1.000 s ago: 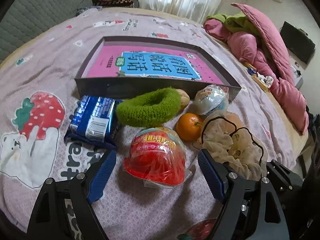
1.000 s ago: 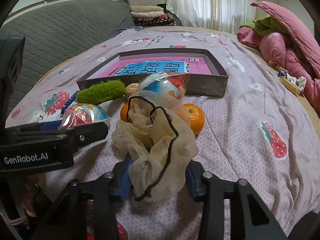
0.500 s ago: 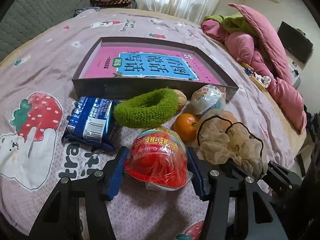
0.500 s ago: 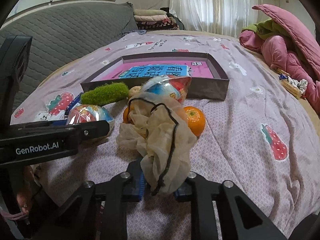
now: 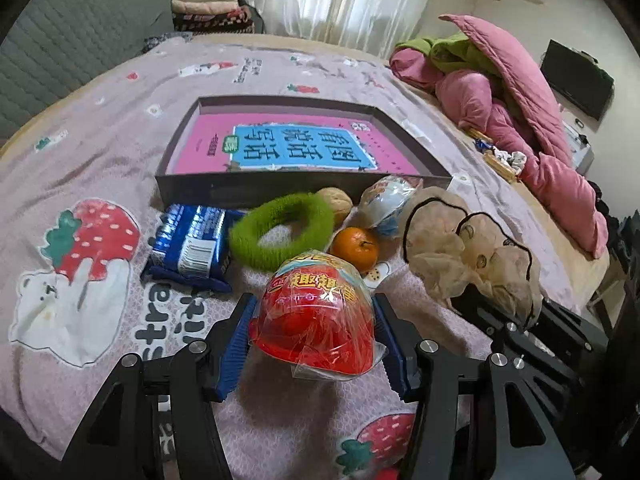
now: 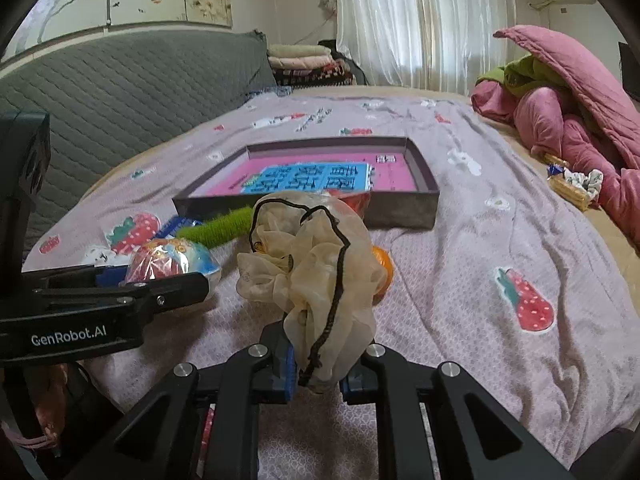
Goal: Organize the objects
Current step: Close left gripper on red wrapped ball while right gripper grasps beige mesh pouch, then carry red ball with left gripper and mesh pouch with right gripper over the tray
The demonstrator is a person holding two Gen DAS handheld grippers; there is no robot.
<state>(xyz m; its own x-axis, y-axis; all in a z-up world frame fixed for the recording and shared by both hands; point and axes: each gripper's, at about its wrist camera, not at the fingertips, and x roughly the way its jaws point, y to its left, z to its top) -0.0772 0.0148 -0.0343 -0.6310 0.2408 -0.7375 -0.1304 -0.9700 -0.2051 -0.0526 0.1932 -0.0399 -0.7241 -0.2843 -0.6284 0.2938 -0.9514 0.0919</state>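
Lettering reading "GenRobot.AI" runs along the side of the left gripper (image 6: 120, 300) as seen from the right wrist camera. The red dome (image 5: 316, 320), a wrapped toy, carries yellow Chinese characters on its top, too distorted to read with confidence. A pink book (image 5: 288, 148) with large Chinese characters on a blue panel lies flat inside the dark box (image 5: 224, 192). The blue packet (image 5: 190, 242) shows a white barcode label, its print too small to read.

A second ago the left jaws stood wide on either side of the red dome; now they have closed until the blue pads (image 5: 236, 344) press both its flanks. The right gripper (image 6: 318, 376) was loose around the beige scrunchie (image 6: 316, 264); now its jaws have narrowed and pinch the lower folds, and the scrunchie stands bunched above them.

Between the grippers and the box, on the strawberry bedspread (image 5: 92, 152), lie a green ring (image 5: 282, 230), a walnut (image 5: 336, 202) touching it, an orange (image 5: 355, 244) and a second wrapped dome (image 5: 386, 200) near the box wall. In the right view the scrunchie hides most of the orange and that dome. A pink quilt (image 5: 520, 104) is heaped at the far right.
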